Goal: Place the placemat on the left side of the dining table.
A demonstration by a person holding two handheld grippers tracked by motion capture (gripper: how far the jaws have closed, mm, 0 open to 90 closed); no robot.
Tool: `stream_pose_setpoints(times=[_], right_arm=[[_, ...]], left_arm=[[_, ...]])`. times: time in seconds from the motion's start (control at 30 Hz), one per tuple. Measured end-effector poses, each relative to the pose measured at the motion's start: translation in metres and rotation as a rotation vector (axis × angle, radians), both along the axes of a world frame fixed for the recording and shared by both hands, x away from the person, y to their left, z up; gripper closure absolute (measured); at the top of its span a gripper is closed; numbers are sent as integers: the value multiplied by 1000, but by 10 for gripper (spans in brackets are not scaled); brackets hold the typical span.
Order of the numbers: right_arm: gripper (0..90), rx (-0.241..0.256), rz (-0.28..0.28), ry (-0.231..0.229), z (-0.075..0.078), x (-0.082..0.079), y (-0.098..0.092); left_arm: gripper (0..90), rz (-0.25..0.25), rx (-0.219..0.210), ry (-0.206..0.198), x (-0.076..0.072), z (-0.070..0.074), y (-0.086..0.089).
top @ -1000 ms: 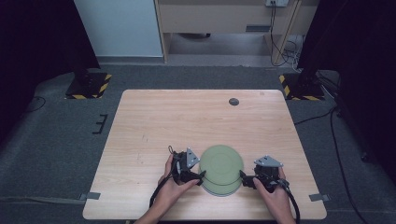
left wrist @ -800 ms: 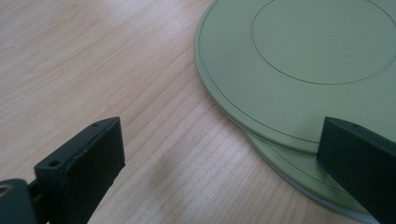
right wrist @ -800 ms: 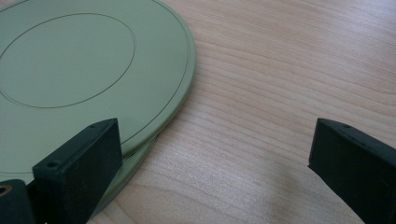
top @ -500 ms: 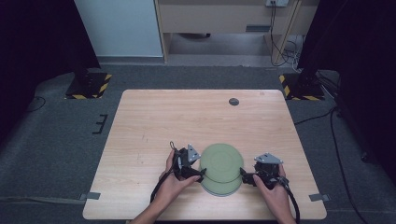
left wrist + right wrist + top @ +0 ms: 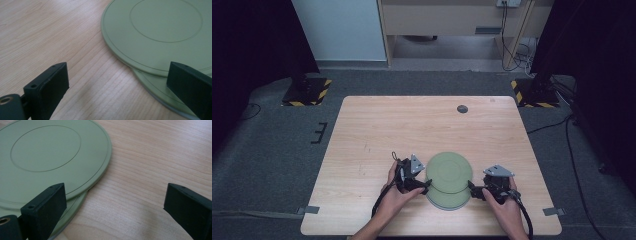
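Note:
Two pale green plates lie stacked near the table's front edge, the upper plate (image 5: 448, 171) shifted a little farther back than the lower plate (image 5: 447, 203). My left gripper (image 5: 423, 187) is open at the stack's left rim. In the left gripper view the left gripper (image 5: 120, 75) has its right jaw over the rims of the upper plate (image 5: 162, 22) and lower plate (image 5: 160, 87). My right gripper (image 5: 474, 190) is open at the stack's right rim. In the right gripper view the right gripper (image 5: 117, 195) has its left jaw over the upper plate (image 5: 45, 147) and lower plate (image 5: 72, 207).
The wooden table (image 5: 377, 130) carries a small dark round disc (image 5: 462, 108) near its far edge. Grey carpet surrounds the table, with black stands with yellow-black striped bases (image 5: 307, 92) at the far corners.
Both hands have shifted only slightly beside the stack. The plates lie where they were and both grippers remain open.

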State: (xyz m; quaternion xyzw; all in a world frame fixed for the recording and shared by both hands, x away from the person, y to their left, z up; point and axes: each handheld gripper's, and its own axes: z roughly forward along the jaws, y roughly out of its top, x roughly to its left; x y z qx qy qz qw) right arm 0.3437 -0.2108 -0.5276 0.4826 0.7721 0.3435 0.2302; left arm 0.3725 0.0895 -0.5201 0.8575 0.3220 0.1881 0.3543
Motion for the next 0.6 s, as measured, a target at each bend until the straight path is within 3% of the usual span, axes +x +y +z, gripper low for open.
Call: stream_pose_setpoints(times=[0.23,0.6], right_arm=[[33,-14,27,-5,-2,0,5],[16,-6,1,-9,-4,7,2]], left_arm=[[38,13,21,-23,0,-2,-7],[19,20,27,-36,5,-2,-10]])
